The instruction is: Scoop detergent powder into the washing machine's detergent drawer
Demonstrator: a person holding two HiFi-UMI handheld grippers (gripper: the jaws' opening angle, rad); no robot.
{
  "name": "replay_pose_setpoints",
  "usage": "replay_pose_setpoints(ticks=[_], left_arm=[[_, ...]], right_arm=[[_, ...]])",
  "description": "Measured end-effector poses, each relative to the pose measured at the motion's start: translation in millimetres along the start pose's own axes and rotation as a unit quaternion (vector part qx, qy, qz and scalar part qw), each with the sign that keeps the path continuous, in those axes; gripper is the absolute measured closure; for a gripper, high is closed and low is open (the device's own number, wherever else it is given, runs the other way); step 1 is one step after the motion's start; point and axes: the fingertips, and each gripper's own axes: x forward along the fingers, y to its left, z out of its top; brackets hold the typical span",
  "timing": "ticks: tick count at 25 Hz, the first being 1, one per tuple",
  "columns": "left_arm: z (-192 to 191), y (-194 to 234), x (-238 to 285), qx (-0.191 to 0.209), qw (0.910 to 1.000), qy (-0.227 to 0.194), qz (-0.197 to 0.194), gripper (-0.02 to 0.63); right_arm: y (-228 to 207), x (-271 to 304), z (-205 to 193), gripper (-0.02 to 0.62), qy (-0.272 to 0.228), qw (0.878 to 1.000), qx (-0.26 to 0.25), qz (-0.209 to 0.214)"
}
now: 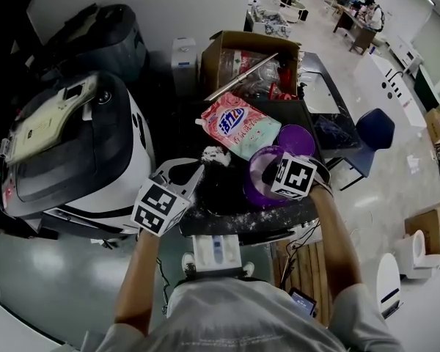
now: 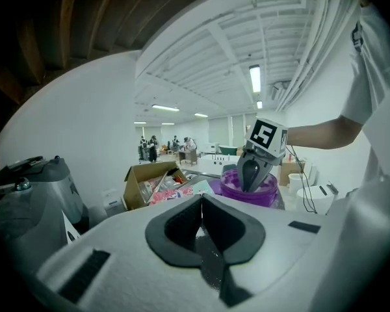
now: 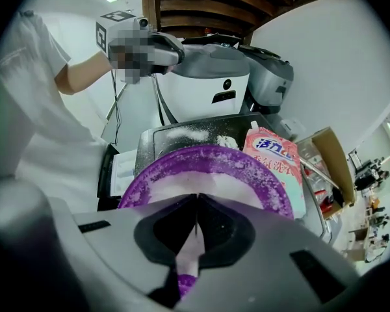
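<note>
Right tool [image 3: 195,199]: pinched on the scoop [image 3: 184,255], over the tub [image 3: 273,187].
Left tool [image 2: 201,200]: closed, empty.
Washer [image 1: 95,152]: off to your left.

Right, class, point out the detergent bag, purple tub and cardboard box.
detergent bag [image 1: 238,129]: head view, printed front.
purple tub [image 3: 258,169]: right gripper view, powdery rim.
cardboard box [image 1: 213,61]: head view, left wall.

Count: 2 grippers, i.e. left gripper [image 1: 185,173] and right gripper [image 1: 270,173]. 1 purple tub [image 1: 258,169] of white powder, 1 purple lid [image 1: 296,139], 1 pink detergent bag [image 1: 240,127], 1 open cardboard box [image 1: 235,46]. 2 machines: 1 white washing machine [image 1: 73,152], 1 grey machine [image 1: 95,35] behind it. 1 blue chair [image 1: 375,128].
</note>
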Motion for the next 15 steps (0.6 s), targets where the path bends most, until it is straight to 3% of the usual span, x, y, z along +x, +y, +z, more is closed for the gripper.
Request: replay_pose_setpoints(ticks=[15], left_arm=[[-9,4,-1,-0.011,0.9999,-0.003,0.000,0.595]], right_arm=[[23,9,-10,0.581,0.023,0.995,0.031,0.092]])
